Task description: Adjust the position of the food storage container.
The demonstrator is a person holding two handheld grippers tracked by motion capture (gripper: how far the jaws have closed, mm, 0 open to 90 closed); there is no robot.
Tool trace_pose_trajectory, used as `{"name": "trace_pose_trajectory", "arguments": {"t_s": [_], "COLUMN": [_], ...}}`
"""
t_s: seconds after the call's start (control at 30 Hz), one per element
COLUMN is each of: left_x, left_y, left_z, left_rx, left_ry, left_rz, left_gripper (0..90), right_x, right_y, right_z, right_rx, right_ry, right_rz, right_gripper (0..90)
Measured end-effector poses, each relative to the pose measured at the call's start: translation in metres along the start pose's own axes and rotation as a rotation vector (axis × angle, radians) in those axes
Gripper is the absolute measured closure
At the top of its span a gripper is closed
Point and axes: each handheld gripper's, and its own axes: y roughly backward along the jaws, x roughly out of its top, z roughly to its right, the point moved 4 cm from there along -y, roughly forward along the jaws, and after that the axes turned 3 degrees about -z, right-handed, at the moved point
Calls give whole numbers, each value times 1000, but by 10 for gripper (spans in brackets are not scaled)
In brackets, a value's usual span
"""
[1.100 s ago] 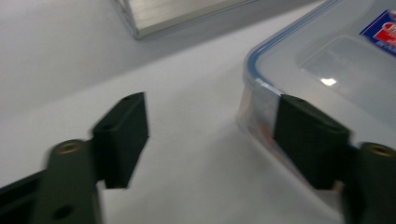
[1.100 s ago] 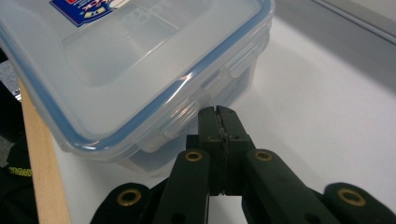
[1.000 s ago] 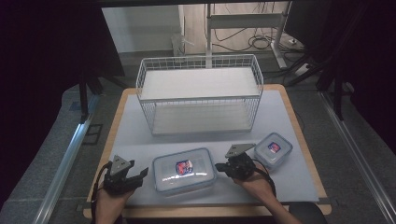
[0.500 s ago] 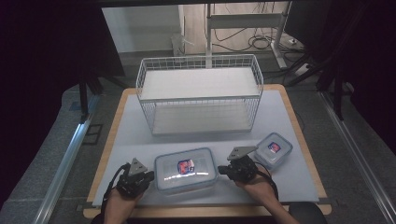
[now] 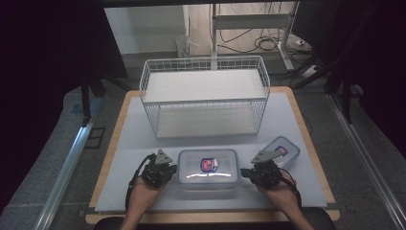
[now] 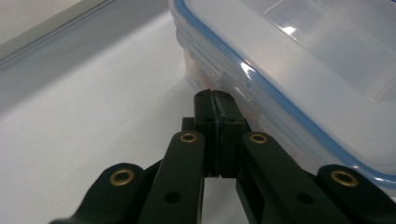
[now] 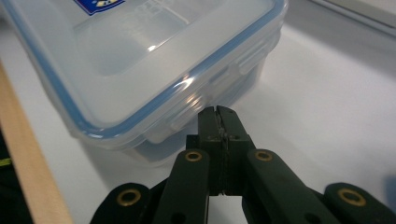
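Nearest the person, at about 6 o'clock on the white mat, sits the large clear container with its blue-rimmed lid, and a gripper flanks each short end. The left gripper is at the container's 9 o'clock side; its jaws have just been closing and now meet with nothing between them, the pads pressed flat together, and in the left gripper view the tips sit right at the side wall under the lid's rim, at or just short of contact. The right gripper mirrors it at 3 o'clock, jaws likewise closed on nothing, its tips up against the latch flap on that end. This looks like a two-sided squeeze: closed jaws make blunt, stiff pushers, and pressing in from opposite ends would let the pair pinch the wide box, which no single jaw could span. At about 2 o'clock of the right gripper lies a smaller lidded container, just apart. Farther off, at 12 o'clock, stands the white wire basket, empty, probably the destination.
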Motion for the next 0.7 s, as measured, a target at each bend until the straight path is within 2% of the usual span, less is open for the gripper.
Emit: {"name": "trace_pose_trajectory", "arguments": {"t_s": [0.1,0.23,0.33,0.4,0.53,0.6,0.7], "left_x": [3,1,-3,-9,-27,-36,-43], "left_y": [-3,-2,2,8,23,31,36], "left_z": [3,3,2,0,-6,-11,-15], "left_rx": [4,7,13,35,46,66,68], "left_ry": [-10,-11,-18,-12,17,25,49], "left_rz": [4,20,31,44,82,101,130], "left_gripper": [897,876,775,713,599,550,457], "right_x": [-1,-2,-1,0,-2,-5,-9], "right_y": [2,3,5,11,21,23,27], "right_z": [4,7,7,6,6,7,7], "right_rx": [-27,-25,-41,-61,-63,-78,-88], "right_ry": [-2,-5,33,64,88,105,108], "right_rz": [-6,-4,-5,12,53,51,49], "right_gripper": [893,891,859,823,719,673,602]}}
